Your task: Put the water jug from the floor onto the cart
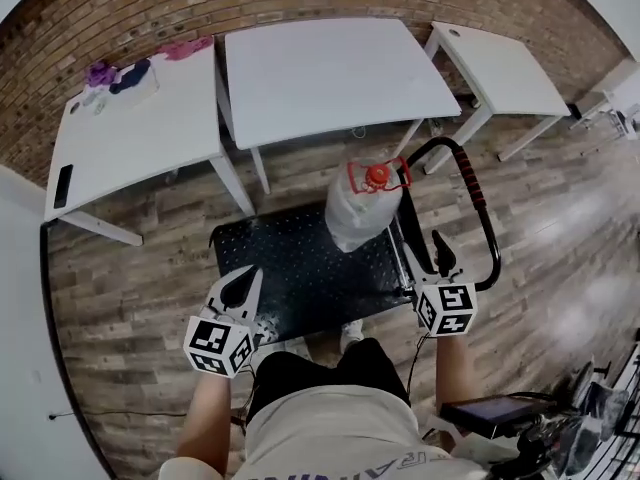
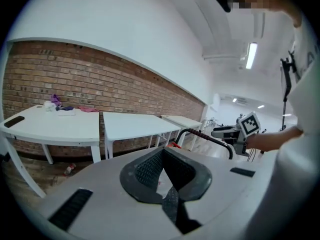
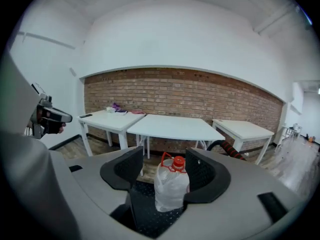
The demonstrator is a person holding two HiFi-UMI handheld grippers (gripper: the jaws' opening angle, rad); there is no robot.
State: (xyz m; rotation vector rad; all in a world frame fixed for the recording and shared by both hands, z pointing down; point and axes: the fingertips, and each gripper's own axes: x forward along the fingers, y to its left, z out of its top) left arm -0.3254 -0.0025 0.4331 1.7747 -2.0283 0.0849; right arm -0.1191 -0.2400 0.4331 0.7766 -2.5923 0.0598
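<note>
The water jug (image 1: 362, 213) is translucent white with a red cap and a red carry handle. It stands upright on the black cart platform (image 1: 290, 268), at the end by the cart's curved handle (image 1: 480, 208). My right gripper (image 1: 440, 258) hangs open in front of the handle, drawn back from the jug. In the right gripper view the jug (image 3: 170, 189) shows beyond the parted jaws of that gripper (image 3: 165, 169), with nothing touching it. My left gripper (image 1: 245, 278) is shut and empty over the platform's near left corner. The left gripper view shows its tips (image 2: 162, 156) meeting.
Three white tables (image 1: 330, 68) stand along the brick wall behind the cart. The left table (image 1: 120, 138) carries cloths and a dark phone. Cables and equipment (image 1: 540, 428) crowd the floor at lower right. The person's legs stand right behind the cart.
</note>
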